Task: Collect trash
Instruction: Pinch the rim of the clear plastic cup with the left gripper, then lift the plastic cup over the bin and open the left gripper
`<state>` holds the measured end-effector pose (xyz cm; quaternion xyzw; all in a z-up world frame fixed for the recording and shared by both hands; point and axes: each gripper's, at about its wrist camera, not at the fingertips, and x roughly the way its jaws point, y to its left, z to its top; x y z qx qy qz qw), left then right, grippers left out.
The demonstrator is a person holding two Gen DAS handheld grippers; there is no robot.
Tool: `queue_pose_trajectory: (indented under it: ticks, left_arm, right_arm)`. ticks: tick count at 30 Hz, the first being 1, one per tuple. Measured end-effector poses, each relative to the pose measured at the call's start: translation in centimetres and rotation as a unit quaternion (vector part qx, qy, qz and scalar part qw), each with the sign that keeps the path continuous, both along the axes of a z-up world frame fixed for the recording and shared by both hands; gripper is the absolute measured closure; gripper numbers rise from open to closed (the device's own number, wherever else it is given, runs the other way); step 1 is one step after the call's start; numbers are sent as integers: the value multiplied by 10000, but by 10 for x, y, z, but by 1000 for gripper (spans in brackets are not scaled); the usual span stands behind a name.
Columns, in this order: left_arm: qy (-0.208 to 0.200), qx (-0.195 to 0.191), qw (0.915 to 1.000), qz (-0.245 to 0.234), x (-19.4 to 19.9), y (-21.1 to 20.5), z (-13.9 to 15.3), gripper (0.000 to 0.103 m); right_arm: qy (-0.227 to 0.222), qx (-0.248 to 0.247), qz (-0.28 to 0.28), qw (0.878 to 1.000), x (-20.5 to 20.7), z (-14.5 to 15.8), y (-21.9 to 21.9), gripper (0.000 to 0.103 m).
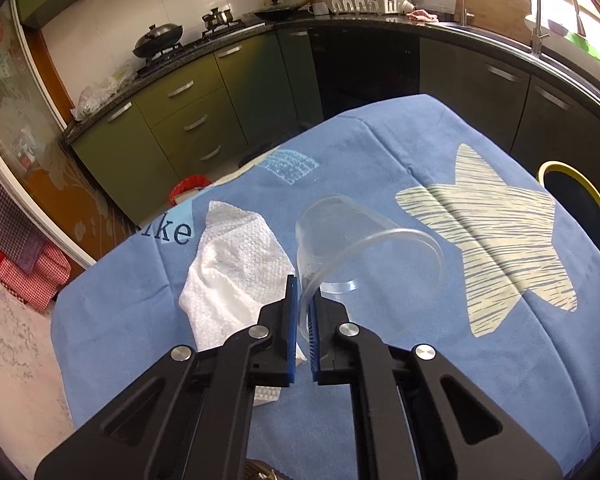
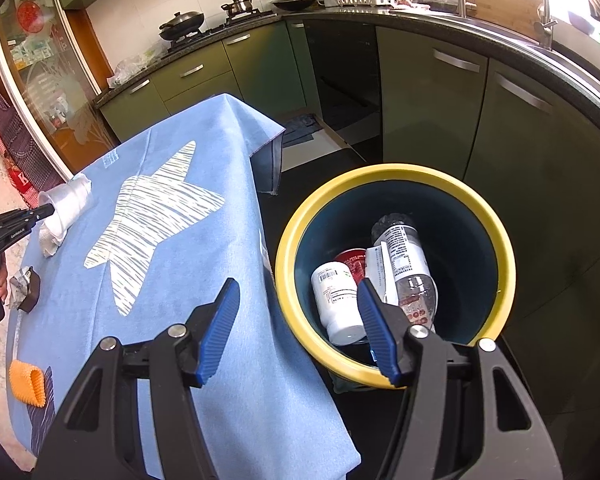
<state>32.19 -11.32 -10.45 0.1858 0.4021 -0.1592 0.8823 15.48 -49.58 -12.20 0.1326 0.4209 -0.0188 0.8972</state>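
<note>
On the left of the desk (image 1: 380,148), which is draped in a blue cloth (image 2: 204,272) with a pale star, a crumpled paper towel (image 1: 236,268) lies flat, just beside the left gripper (image 1: 305,300). That gripper is nearly closed, its blue pads pinching the thin rim of a clear plastic cup (image 1: 352,236) that lies on its side, mouth toward the camera. Gripping the rim looks like the sensible choice: the cup's wall is too wide and slippery to span, while the lip gives a narrow edge to clamp. The right wrist view confirms this from the side, showing the cup (image 2: 66,204) held at the desk's far-left edge, with the towel partly under it.

Also on the cloth sit a small dark-wrapped piece of rubbish (image 2: 25,289) and an orange ridged item (image 2: 27,386), likely still to be collected.

Further right, the right gripper (image 2: 296,300) hangs wide open and empty, poised between the desk edge and the yellow-rimmed bin (image 2: 292,236). The bin stands on the floor against the desk's right side, probably so that items can be carried straight over the edge. It already holds a white pill bottle (image 2: 336,304), a clear plastic bottle (image 2: 410,272) and a red-lidded container (image 2: 352,260).
</note>
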Motion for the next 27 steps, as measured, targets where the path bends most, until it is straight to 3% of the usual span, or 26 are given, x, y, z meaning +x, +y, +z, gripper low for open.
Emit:
queue_pose_trajectory:
  ticks: [13, 19, 27]
  left_arm:
    - [-301, -146, 9975, -621, -72, -55, 46, 97]
    - [-267, -196, 9924, -1189, -100, -115, 54, 97]
    - [28, -273, 9781, -2065, -112, -229, 49, 97]
  right_arm:
    - [-131, 32, -253, 9996, -34, 7, -19, 45]
    - [-218, 21, -469, 9987, -57, 8, -42, 45]
    - [-297, 45, -875, 9957, -91, 3, -79, 44]
